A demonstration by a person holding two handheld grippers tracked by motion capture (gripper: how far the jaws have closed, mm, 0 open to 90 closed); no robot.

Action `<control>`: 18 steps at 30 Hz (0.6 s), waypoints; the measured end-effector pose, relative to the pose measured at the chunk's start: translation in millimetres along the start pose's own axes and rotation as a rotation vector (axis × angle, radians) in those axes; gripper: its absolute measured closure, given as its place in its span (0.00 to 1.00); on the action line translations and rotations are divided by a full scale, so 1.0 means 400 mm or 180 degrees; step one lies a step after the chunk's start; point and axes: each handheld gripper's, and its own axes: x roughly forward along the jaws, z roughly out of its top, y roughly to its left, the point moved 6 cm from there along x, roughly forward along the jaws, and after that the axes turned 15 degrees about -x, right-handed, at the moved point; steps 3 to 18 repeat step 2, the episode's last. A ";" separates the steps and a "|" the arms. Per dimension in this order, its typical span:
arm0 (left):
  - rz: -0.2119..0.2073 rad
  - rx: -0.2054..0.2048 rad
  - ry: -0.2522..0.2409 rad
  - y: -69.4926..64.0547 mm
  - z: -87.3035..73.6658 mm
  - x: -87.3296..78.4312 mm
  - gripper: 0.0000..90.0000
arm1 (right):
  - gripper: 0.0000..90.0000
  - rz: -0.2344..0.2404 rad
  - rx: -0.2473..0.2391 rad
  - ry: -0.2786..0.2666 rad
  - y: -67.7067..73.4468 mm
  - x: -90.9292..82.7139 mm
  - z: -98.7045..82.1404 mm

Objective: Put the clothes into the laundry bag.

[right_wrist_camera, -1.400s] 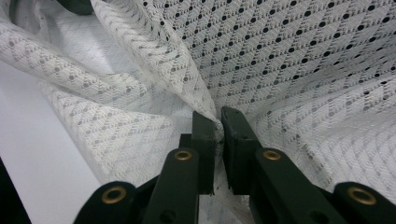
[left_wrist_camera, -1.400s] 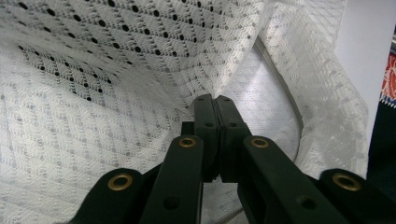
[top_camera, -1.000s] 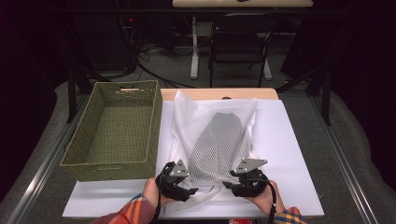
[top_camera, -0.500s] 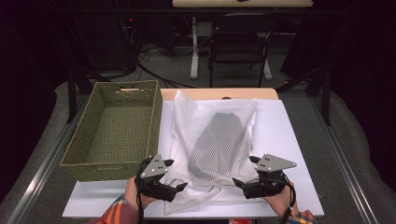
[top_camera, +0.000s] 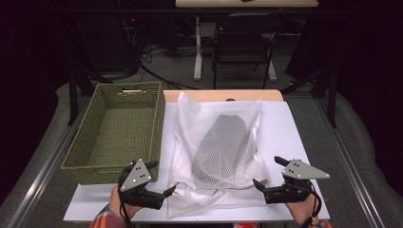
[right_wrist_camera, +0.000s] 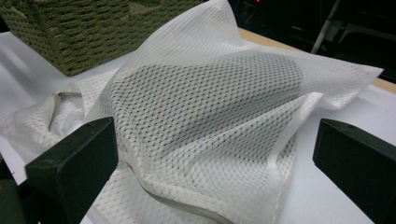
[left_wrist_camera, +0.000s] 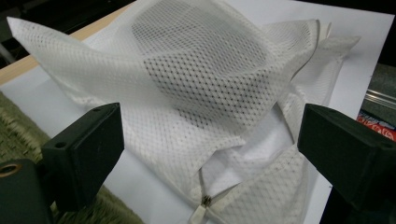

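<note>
White sheet covers most of the table top; a strip of bare wood edge shows at the far side. Woven green basket sits on the left part of the table, its long side just beside the bag. White mesh laundry bag lies flat in the middle of the sheet, dark grey garment inside showing through the mesh; near end of bag rumpled, zipper pull visible at the near edge in the left gripper view. Left gripper sits near the bag's near-left corner, not touching; jaws have just been opening, now wide apart, nothing between the pads. Right gripper sits near the near-right corner; jaws likewise just opened wide, holding nothing, bag lying beyond them. A red printed scrap shows at the table edge; its lettering too small to read. No other legible writing.
</note>
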 end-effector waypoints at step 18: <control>0.0024 0.0007 0.0028 0.007 -0.007 -0.004 0.07 | 0.00 -0.0038 0.0009 0.0001 -0.005 -0.007 -0.009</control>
